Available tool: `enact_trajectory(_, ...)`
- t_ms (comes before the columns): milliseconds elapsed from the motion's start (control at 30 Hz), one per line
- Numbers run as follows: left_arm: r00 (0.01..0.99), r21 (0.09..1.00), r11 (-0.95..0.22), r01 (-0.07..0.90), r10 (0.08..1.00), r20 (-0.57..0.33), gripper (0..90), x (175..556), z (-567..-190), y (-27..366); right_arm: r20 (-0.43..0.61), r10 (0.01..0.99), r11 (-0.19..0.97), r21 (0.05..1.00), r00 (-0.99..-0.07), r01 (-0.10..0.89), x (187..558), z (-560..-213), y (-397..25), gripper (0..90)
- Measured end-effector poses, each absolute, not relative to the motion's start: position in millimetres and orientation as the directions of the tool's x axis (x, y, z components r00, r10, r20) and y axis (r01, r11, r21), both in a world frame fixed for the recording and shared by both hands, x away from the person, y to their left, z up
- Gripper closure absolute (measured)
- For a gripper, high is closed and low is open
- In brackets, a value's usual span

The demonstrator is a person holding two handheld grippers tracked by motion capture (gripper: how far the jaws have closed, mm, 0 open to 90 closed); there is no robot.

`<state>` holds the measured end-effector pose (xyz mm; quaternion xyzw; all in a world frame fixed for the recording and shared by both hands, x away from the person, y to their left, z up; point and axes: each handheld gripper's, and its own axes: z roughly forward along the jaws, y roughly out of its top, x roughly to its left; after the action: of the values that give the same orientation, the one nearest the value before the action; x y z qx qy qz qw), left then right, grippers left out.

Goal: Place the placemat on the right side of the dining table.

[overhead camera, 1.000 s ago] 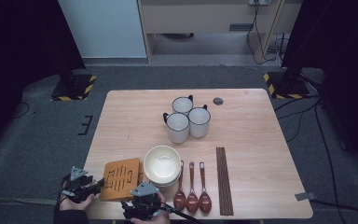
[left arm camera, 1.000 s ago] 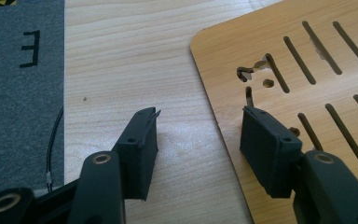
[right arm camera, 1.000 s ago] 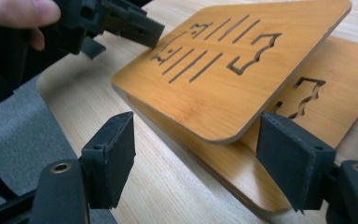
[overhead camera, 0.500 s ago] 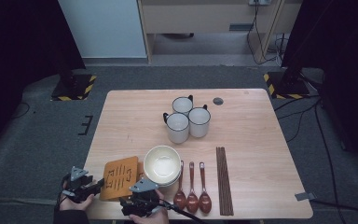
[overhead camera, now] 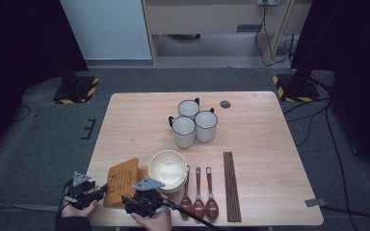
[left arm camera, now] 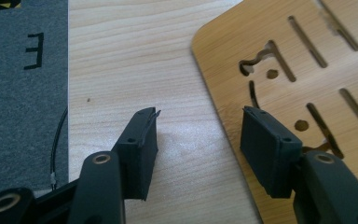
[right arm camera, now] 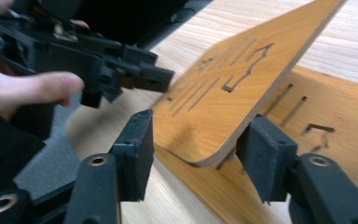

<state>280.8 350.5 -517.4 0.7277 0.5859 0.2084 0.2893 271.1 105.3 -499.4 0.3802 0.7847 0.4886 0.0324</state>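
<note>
Both grippers sit low at the frame's bottom left: left gripper (overhead camera: 99,193) and right gripper (overhead camera: 127,202) gape wide around the lifted wooden board (overhead camera: 122,179), gripping nothing.

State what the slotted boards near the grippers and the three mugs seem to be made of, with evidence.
Slotted boards: probably thin wood or plywood, smooth orange-brown finish; grain lines and a pale cut edge show. Mugs: possibly enamelled metal or ceramic; glossy white with dark rims.

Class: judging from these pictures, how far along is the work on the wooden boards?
Done: the top board is tilted up off the lower board. In hand: the left gripper and right gripper straddle its edges, jaws open. Left: clamping and moving it, probably.
</note>
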Motion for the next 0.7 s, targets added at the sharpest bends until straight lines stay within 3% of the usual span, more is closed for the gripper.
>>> enact_trajectory(267,0.224,0.665,-0.147,0.732,0.974,-0.031,44.9,281.0,-517.9,350.7,0.340,0.626,0.215,0.790,-0.701,0.575,273.5,-497.6,104.6,58.4)
enact_trajectory(700,0.225,0.661,-0.155,0.734,0.974,-0.021,44.5,281.0,-518.1,350.7,0.384,0.640,0.179,0.768,-0.665,0.615,277.7,-500.1,104.3,61.7)
